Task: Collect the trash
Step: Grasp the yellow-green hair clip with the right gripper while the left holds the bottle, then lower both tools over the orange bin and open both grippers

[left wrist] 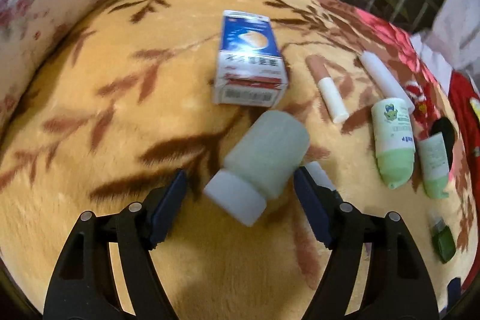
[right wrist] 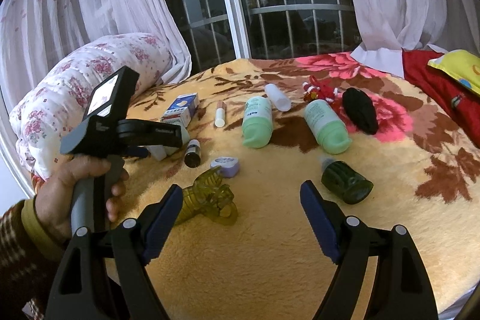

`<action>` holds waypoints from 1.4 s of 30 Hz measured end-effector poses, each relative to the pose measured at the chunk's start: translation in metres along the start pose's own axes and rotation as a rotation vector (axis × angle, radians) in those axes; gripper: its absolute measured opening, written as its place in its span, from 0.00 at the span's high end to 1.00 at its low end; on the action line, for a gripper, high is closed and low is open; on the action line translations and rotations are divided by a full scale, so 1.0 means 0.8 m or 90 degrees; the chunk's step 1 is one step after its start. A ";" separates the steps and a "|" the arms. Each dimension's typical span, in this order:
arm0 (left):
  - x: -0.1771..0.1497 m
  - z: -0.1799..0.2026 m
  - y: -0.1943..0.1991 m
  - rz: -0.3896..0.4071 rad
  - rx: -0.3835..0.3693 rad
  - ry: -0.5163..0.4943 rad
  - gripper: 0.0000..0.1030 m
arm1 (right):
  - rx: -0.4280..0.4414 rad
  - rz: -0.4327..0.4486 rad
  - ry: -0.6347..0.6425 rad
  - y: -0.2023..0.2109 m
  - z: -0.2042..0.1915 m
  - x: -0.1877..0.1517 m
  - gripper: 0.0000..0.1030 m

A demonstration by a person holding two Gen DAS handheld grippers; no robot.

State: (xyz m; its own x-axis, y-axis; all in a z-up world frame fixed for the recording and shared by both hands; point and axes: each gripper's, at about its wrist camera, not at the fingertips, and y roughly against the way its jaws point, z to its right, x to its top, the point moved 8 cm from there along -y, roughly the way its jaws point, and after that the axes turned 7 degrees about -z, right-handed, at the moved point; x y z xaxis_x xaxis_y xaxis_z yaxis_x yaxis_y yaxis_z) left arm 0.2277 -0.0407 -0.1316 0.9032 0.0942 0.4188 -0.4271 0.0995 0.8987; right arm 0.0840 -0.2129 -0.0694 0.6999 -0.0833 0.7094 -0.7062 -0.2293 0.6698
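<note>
On the leaf-patterned yellow blanket [left wrist: 120,110] lies a pale green bottle with a white cap [left wrist: 264,158], blurred. My left gripper [left wrist: 240,174] is open around it: the right pad sits close beside the bottle and the left pad stands apart from the cap. Just beyond is a blue and white carton [left wrist: 249,59]. My right gripper [right wrist: 241,188] is open over bare blanket with nothing between its fingers. A translucent yellow-green plastic piece [right wrist: 210,200] lies by its left finger, and a dark green bottle [right wrist: 346,182] lies to the right of its right finger.
Two green-capped tubes [right wrist: 258,122] [right wrist: 327,128], a lip tube [right wrist: 220,113], a white tube [right wrist: 277,96], a small dark vial [right wrist: 192,153], a purple round case [right wrist: 226,165] and a black object [right wrist: 360,110] lie scattered. A floral quilt [right wrist: 75,98] lies at the left, red cloth [right wrist: 435,86] at the right, a window behind.
</note>
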 end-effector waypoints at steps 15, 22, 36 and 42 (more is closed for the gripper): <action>-0.005 -0.004 0.016 0.016 0.016 -0.122 0.60 | 0.006 -0.029 0.002 -0.013 -0.002 -0.003 0.23; -0.044 -0.017 0.074 0.060 -0.017 -0.120 0.60 | 0.022 -0.079 0.012 -0.041 -0.033 -0.012 0.21; -0.094 -0.024 0.106 0.072 -0.063 -0.122 0.60 | -0.080 -0.128 0.016 -0.089 -0.057 -0.007 0.58; -0.112 -0.019 0.114 0.071 -0.074 -0.136 0.60 | -0.062 -0.107 0.000 -0.066 -0.050 -0.006 0.58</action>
State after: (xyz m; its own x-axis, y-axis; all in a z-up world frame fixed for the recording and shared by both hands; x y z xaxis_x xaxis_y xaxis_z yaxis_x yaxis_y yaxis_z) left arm 0.1073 -0.0248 -0.0890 0.8339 -0.0987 0.5430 -0.5150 0.2146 0.8299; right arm 0.1138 -0.1613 -0.0992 0.8090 -0.0521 0.5855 -0.5862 -0.1458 0.7970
